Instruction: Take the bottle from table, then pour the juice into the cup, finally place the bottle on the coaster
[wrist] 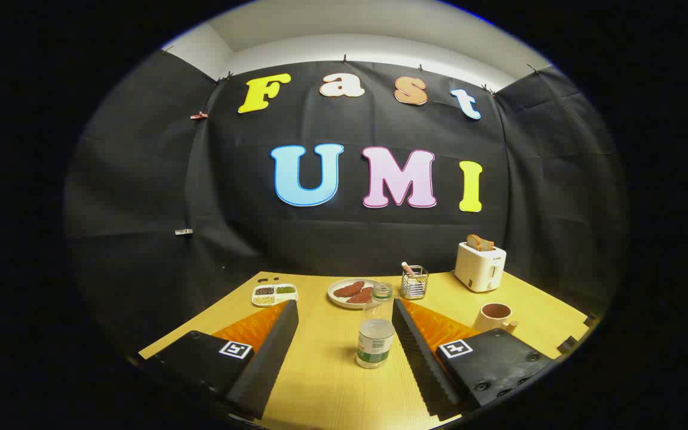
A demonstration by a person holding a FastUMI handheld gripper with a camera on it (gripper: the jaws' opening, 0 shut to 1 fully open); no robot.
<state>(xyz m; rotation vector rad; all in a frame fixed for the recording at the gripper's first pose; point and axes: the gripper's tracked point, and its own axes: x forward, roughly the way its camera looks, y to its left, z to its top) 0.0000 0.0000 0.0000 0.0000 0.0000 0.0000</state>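
Gripper [344, 310] released, fingers spread wide; clear bottle [375, 334] upright between them, nearer the right finger, untouched; cup [495, 317] beyond right finger.

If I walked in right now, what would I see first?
You'd first see the clear bottle standing upright on the yellow table, between the open gripper fingers, which aren't touching it. Next, the white toaster with toast in it, far back, beyond the cup.
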